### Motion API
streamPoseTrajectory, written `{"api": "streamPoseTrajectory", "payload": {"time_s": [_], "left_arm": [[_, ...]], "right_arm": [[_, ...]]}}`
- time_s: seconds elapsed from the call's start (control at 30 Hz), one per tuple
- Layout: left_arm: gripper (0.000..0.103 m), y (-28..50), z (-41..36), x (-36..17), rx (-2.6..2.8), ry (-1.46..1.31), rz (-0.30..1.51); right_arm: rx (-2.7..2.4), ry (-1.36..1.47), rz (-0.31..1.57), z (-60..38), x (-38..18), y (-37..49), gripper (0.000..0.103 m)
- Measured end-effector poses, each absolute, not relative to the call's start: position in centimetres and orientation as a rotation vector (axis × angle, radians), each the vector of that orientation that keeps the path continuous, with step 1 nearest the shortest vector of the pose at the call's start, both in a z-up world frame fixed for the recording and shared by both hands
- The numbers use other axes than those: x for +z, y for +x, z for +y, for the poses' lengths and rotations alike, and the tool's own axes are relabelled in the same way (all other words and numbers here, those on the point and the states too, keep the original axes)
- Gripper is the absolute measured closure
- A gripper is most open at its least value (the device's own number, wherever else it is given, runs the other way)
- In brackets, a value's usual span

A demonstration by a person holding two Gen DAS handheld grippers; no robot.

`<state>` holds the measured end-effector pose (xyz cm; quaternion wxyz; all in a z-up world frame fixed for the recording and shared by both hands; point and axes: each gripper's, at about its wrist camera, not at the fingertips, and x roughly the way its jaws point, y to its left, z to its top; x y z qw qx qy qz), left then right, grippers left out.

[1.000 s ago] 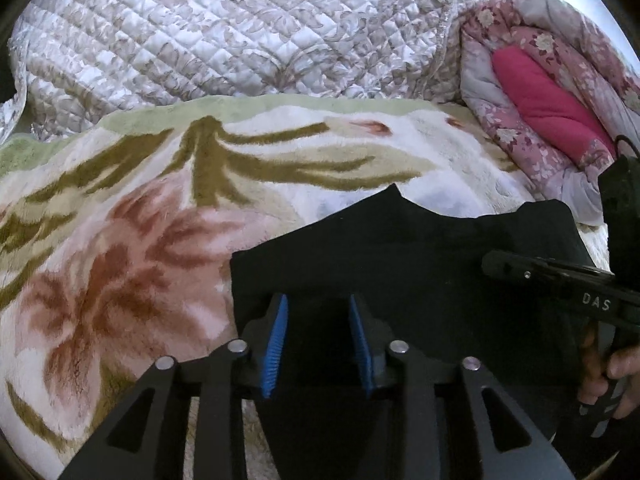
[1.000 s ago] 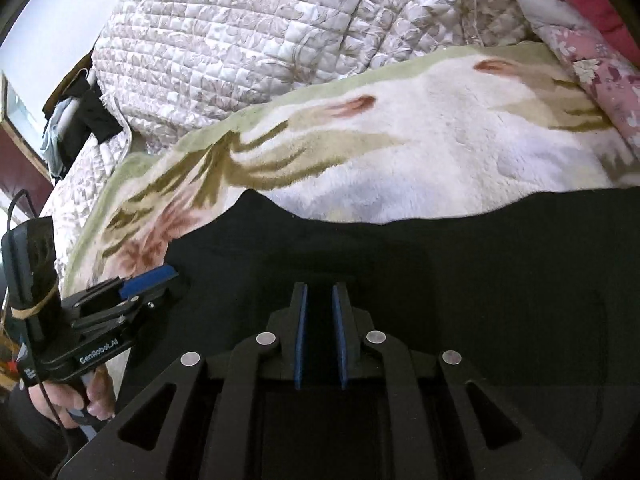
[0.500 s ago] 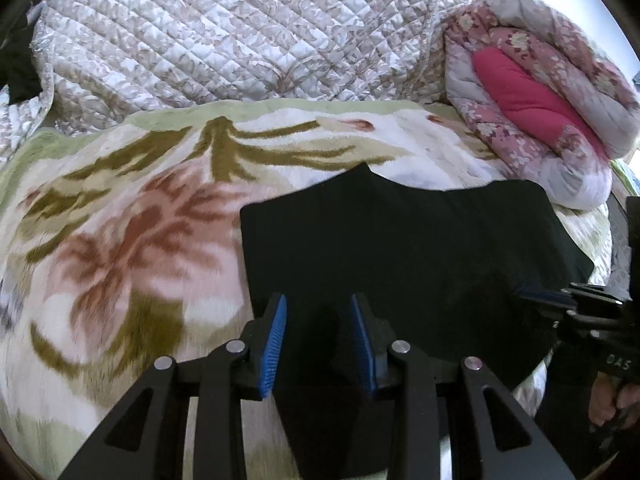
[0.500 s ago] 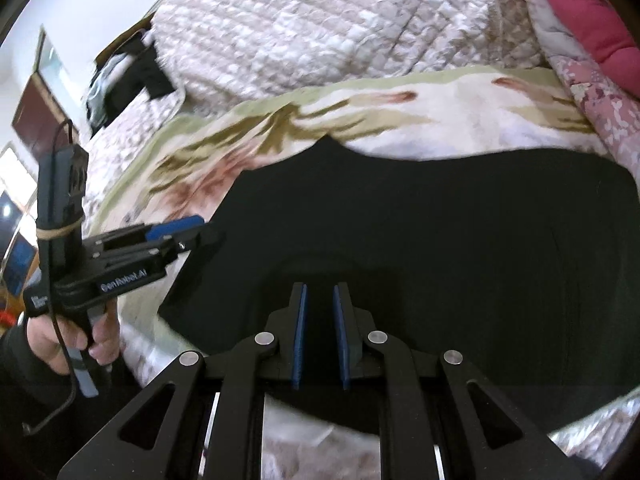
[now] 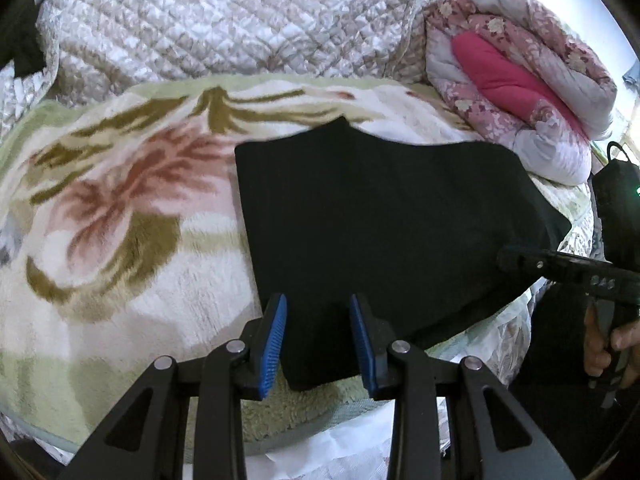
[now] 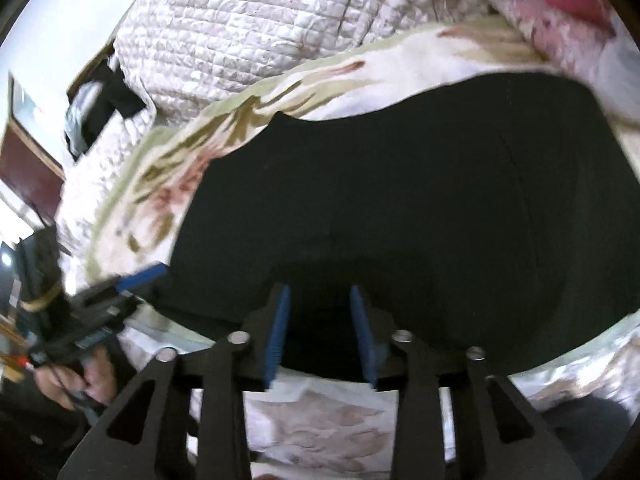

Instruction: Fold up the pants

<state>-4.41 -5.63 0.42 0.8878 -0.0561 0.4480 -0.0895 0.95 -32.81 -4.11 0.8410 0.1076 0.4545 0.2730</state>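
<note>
The black pants [image 5: 384, 216] lie folded flat in a rough rectangle on the floral plush blanket [image 5: 120, 208], near its front edge. My left gripper [image 5: 318, 336] is open, its blue pads apart over the pants' near left corner, holding nothing. My right gripper [image 6: 318, 328] is open too, over the pants' [image 6: 400, 200] near edge, empty. The right gripper also shows at the right of the left wrist view [image 5: 560, 268]. The left gripper shows at the lower left of the right wrist view [image 6: 104, 304].
A quilted white bedspread [image 5: 220, 20] is bunched behind the blanket. A rolled pink floral quilt [image 5: 520, 80] lies at the back right. The bed's front edge with pale sheet [image 6: 320, 420] is just below the grippers. Dark furniture [image 6: 28, 168] stands at far left.
Both grippers have pulled back toward the bed's front edge, so more of the pants shows. The right gripper's pads, close together earlier, are now apart.
</note>
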Motion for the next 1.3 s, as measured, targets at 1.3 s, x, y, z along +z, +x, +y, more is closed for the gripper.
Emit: {"api": "streamPoseTrajectory", "payload": {"time_s": [1.3], "left_arm": [[0.068, -2.9, -5.7, 0.4, -0.161, -0.107, 0.953]], "right_arm": [[0.555, 0.166, 0.942, -31.9, -3.9, 2.1, 0.099]]}}
